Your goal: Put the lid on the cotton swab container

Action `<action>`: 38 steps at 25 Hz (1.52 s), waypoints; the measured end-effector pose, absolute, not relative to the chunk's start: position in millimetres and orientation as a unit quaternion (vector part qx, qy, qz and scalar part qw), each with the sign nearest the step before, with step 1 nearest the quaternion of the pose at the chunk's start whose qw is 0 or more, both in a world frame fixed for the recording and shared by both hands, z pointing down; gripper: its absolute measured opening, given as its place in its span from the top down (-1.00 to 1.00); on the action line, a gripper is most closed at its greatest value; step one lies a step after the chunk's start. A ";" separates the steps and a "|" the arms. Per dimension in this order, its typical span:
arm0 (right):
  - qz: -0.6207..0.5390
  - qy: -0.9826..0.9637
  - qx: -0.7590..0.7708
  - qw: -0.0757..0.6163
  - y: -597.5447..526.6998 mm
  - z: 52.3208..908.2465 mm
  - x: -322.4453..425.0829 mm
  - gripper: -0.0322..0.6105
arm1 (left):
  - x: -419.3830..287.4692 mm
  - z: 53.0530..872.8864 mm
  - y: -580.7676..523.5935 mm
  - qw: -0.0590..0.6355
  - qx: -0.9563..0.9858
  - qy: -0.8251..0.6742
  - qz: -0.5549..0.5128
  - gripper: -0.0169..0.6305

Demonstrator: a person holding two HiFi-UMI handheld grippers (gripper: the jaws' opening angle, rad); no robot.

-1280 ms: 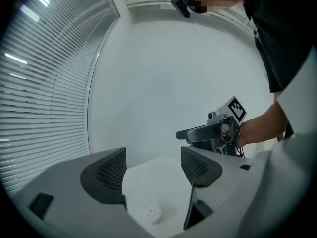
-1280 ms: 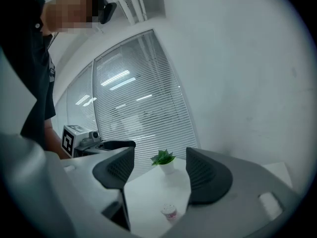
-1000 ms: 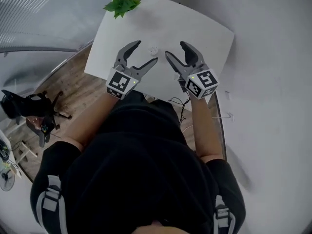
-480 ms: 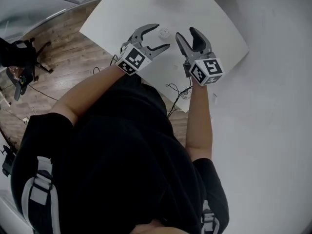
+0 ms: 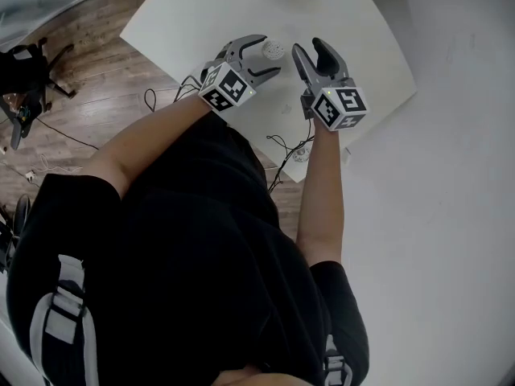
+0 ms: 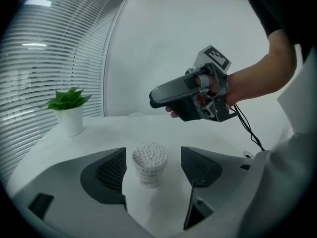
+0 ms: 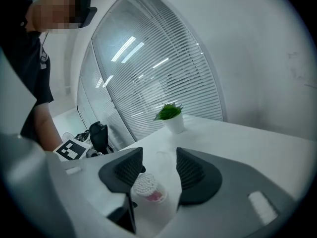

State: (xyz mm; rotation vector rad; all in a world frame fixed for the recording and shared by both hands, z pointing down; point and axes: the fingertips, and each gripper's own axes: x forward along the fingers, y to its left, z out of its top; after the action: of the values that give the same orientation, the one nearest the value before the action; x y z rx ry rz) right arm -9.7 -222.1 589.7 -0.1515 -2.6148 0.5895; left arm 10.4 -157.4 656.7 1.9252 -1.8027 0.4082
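Observation:
An open cotton swab container [image 5: 274, 50] stands on the white table [image 5: 354, 47], packed with white swab heads. My left gripper [image 5: 269, 56] is open, and the container [image 6: 150, 168] sits upright between its jaws, touching neither pad. My right gripper [image 5: 306, 45] hovers just right of the container; the left gripper view shows it from the side [image 6: 157, 96]. Its jaws have just been closing and still stand apart. A faint clear shape [image 7: 163, 161], perhaps the lid, shows between the pads [image 7: 190, 170]; I cannot tell whether it is touched. The container [image 7: 147, 187] lies below the right jaws.
A small potted plant [image 6: 69, 112] stands at the table's far side by the window blinds. A cable [image 5: 283, 147] hangs off the table's near edge. A dark tripod-like object [image 5: 24, 75] sits on the wooden floor to the left.
Both grippers have come down toward the table and closed in on the container from either side. The right jaws look narrower. The plant has left the head view.

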 end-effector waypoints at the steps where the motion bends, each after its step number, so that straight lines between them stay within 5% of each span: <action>1: 0.217 -0.947 -0.057 0.230 -221.7 594.6 -11.2 0.23 | 11.5 660.2 -157.5 0.238 0.700 -0.657 0.149 -0.08; 14: 0.221 -0.937 -0.093 0.253 -216.4 625.9 -30.1 0.31 | 8.5 689.7 -162.6 0.257 0.679 -0.668 0.163 -0.07; 18: 0.219 -0.936 -0.103 0.255 -212.7 627.6 -32.6 0.36 | 5.6 687.9 -161.3 0.251 0.679 -0.671 0.162 0.14; 24: 0.205 -0.939 -0.122 0.247 -205.4 621.3 -33.7 0.55 | 4.8 689.2 -160.8 0.251 0.680 -0.669 0.163 0.15; 38: 0.161 -0.940 -0.179 0.240 -180.6 608.9 -20.8 0.52 | 3.0 690.8 -162.9 0.247 0.687 -0.663 0.169 0.16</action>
State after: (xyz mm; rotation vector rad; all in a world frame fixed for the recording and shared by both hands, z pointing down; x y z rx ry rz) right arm -20.8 -180.6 608.9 -0.4911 -2.5739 0.4416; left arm 3.0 -162.9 690.8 1.8721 -1.8069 0.4604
